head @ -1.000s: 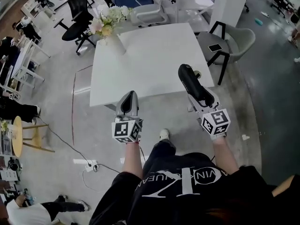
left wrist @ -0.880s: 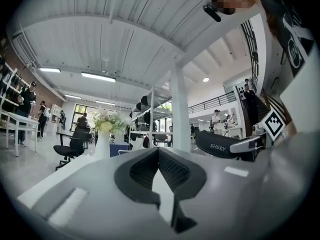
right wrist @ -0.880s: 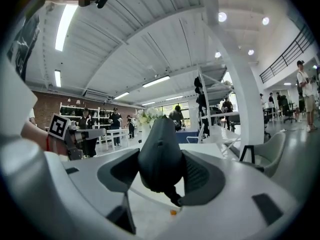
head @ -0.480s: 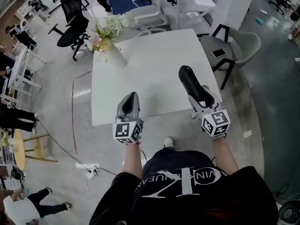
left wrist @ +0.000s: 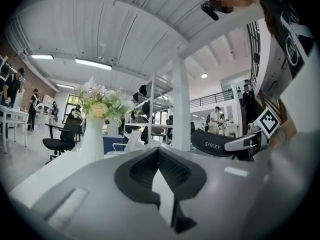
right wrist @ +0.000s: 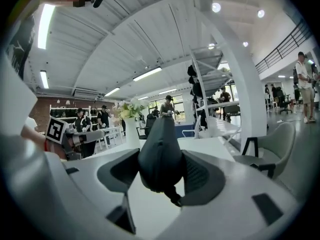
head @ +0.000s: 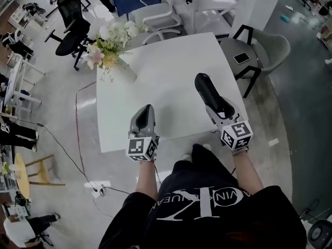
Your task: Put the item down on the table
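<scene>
A long black oblong item [head: 208, 91] marked "SHERY" sticks out forward from my right gripper [head: 222, 112], which is shut on its near end. The item hangs above the right front part of the white table [head: 171, 61]. In the right gripper view the item [right wrist: 160, 154] fills the gap between the jaws of the right gripper [right wrist: 162, 170]. My left gripper [head: 144, 109] is over the table's front edge, shut with nothing in it. In the left gripper view the left gripper [left wrist: 157, 151] has its tips touching, and the black item [left wrist: 215, 145] shows at the right.
A white vase of flowers [head: 115, 44] stands at the table's far left corner. A grey chair [head: 262, 44] with a phone [head: 241, 57] on its seat stands right of the table. Office chairs and desks lie beyond. A cable runs over the floor at the left.
The table has come closer and both grippers now reach over its front edge. The right gripper still holds the black item; the left stays shut.
</scene>
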Tool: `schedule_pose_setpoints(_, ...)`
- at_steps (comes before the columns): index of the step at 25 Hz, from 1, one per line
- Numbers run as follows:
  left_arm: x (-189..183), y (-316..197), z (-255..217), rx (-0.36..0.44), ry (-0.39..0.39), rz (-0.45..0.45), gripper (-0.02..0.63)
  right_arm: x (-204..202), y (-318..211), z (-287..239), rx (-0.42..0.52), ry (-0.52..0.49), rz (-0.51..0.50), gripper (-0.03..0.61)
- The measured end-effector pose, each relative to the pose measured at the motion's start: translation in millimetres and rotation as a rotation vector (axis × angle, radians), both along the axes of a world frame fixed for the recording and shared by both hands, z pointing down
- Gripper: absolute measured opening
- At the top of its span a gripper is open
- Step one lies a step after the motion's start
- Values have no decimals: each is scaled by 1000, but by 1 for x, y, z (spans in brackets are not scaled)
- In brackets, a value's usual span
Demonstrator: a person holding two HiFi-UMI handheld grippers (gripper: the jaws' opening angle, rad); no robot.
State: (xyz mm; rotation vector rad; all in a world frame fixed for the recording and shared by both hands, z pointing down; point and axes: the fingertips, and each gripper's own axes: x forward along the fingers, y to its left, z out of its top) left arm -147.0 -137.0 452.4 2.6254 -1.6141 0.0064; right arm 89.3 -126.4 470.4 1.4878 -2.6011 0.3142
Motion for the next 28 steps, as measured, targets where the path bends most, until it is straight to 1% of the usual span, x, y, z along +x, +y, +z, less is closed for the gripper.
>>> schedule_pose_setpoints(6, 16, -29, 16, -38, -1, 11, 11, 5, -38, 21, -64, 12, -29, 262)
schedule_pose_setpoints(9, 18, -45, 19, -52, 0, -8, 12, 3, -58, 34, -102, 28, -65, 262)
schedule_pose_setpoints(15, 12, -79, 29, -72, 4, -66, 12, -7, -98, 50, -140, 53, -142, 262)
schedule_pose_setpoints(19, 12, -90, 45, -102, 11, -88, 12, -13, -117, 65, -184, 71, -180, 262)
schedule_pose_setpoints(23, 14, -95, 58, -128, 2, -89, 12, -22, -131, 79, -229, 77, -201, 262)
schedule_pose_setpoints(28, 10, -99, 71, -163, 14, -117, 12, -39, -147, 97, -294, 94, -239, 262)
